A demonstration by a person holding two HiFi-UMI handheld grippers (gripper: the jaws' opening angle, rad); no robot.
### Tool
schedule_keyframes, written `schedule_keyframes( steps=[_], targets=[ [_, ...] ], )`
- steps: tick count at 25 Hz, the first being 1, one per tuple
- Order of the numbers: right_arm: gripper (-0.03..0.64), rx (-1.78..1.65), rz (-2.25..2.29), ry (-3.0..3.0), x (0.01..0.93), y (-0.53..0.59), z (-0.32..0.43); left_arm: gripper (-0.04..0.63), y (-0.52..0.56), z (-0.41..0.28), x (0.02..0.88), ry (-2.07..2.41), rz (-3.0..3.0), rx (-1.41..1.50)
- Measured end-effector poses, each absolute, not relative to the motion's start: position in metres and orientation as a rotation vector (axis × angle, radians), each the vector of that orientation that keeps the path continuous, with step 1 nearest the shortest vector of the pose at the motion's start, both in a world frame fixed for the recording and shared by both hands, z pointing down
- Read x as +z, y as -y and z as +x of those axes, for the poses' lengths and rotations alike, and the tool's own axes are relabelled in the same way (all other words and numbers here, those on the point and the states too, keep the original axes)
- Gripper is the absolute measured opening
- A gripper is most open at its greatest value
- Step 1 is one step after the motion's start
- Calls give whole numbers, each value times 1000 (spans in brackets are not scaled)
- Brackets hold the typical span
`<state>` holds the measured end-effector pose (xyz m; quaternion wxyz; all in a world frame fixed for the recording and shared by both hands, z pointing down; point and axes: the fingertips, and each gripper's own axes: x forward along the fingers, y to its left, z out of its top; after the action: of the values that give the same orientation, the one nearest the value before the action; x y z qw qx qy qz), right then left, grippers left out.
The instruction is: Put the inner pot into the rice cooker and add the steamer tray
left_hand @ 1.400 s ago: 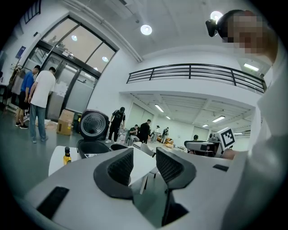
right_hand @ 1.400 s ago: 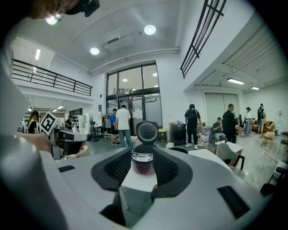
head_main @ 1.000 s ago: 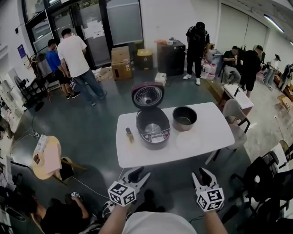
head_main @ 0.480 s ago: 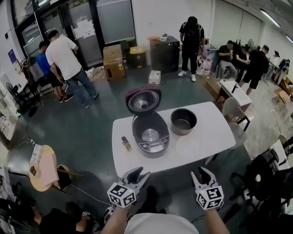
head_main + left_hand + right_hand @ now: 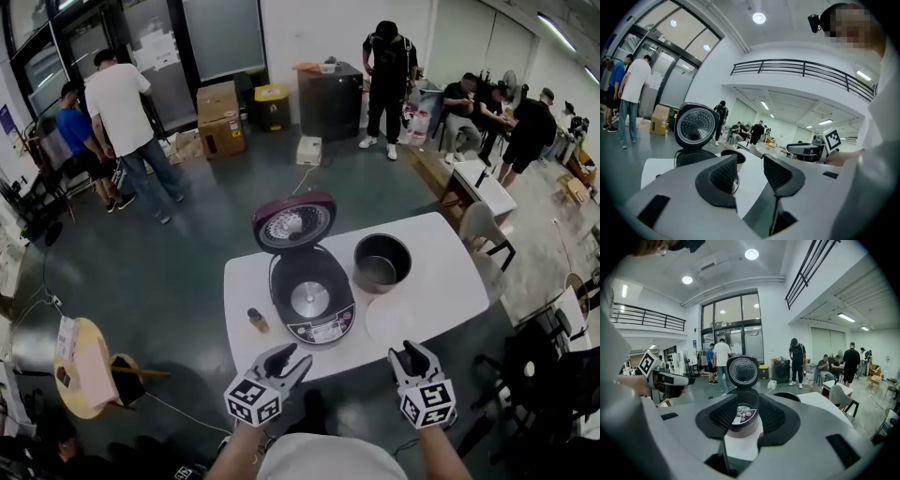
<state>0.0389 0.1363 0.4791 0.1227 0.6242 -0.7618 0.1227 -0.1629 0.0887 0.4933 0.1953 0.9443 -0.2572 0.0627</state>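
White bench point(image 5: 441, 272) carries the cooker point(image 5: 311, 300), lid up, with the pot point(image 5: 382, 262) just right of it, outside. I hold left tongs point(image 5: 292, 357) and right tongs point(image 5: 410, 354) near its front edge, both wide and empty.

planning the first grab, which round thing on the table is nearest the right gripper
The flat white steamer tray, lying directly ahead of the right gripper; the dark metal inner pot and maroon rice cooker sit farther.
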Motion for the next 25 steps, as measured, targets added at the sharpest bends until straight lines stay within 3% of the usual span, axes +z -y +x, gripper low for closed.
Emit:
schedule_keyframes(
  steps=[25],
  targets=[
    [152,408,1874,2096,492,-58,66,192,3,-125,513,548,2616,249]
  ],
)
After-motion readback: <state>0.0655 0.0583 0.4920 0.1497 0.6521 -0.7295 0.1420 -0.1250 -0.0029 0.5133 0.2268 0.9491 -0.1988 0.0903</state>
